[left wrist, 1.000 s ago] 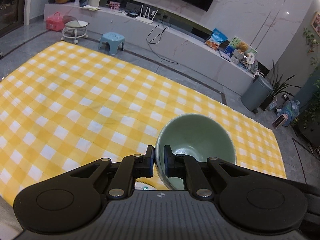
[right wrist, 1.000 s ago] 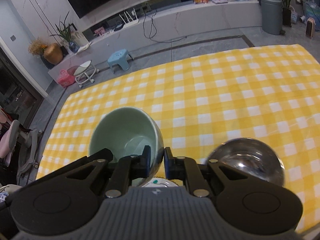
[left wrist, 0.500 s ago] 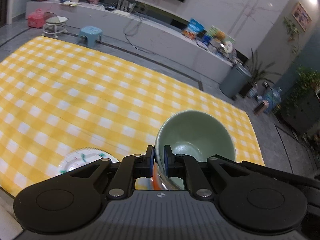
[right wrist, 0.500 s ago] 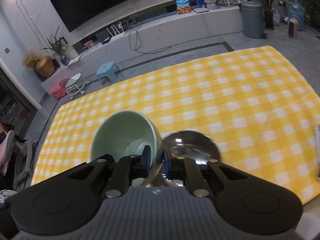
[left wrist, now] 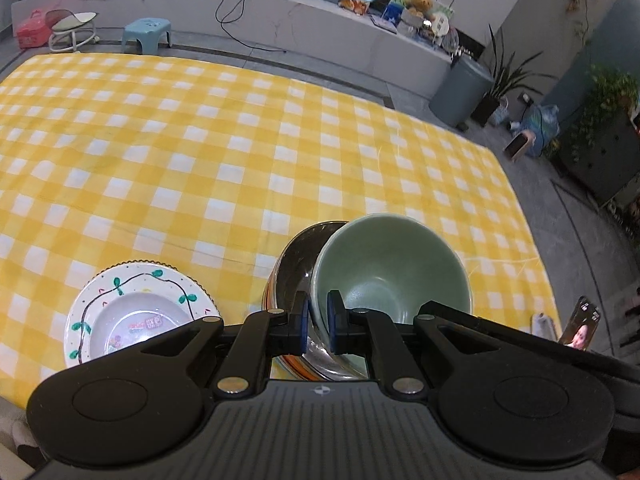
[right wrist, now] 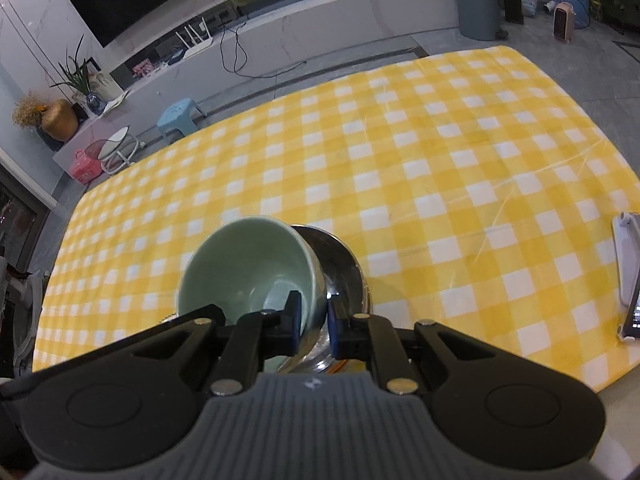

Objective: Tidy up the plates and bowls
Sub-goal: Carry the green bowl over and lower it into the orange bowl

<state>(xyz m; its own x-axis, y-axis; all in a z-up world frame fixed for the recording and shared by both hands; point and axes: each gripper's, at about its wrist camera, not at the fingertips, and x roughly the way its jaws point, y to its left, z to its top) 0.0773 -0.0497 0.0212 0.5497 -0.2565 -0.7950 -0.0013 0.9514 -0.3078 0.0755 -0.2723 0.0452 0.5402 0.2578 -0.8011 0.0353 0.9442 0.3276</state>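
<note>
The left gripper (left wrist: 317, 322) has its two black fingers (left wrist: 299, 323) drawn narrow and clamped on the near rim of a pale green ceramic bowl (left wrist: 390, 264), one pad outside the wall and the other inside. The right gripper (right wrist: 313, 320) pinches the same pale green bowl (right wrist: 248, 264) on its opposite side, again with one finger (right wrist: 292, 317) inside and one outside, so the bowl hangs between both grippers with its mouth tipped up and slightly toward each camera.

In the left wrist view the green bowl sits over a shiny, dark-looking metal bowl (left wrist: 298, 264), whose rim shows to the left of and behind it. That metal bowl rests in what looks like a bowl with orange and pale stripes on its outer wall (left wrist: 269, 296); only a sliver of this shows. Whether the green bowl's base already touches the metal bowl cannot be told, as the fingers cover that spot. In the right wrist view the metal bowl (right wrist: 344, 272) shows to the right of and just behind the green one.

To the left of this stack, near but apart from it, a white deep plate painted with a dark vine and green leaves (left wrist: 136, 308) lies on the yellow-and-white checked cloth (left wrist: 224, 152) that covers the counter. All the dishes lie close to the cloth's near edge.

At the right edge of the cloth, a phone in a white stand (right wrist: 628, 280) is partly in view.
</note>
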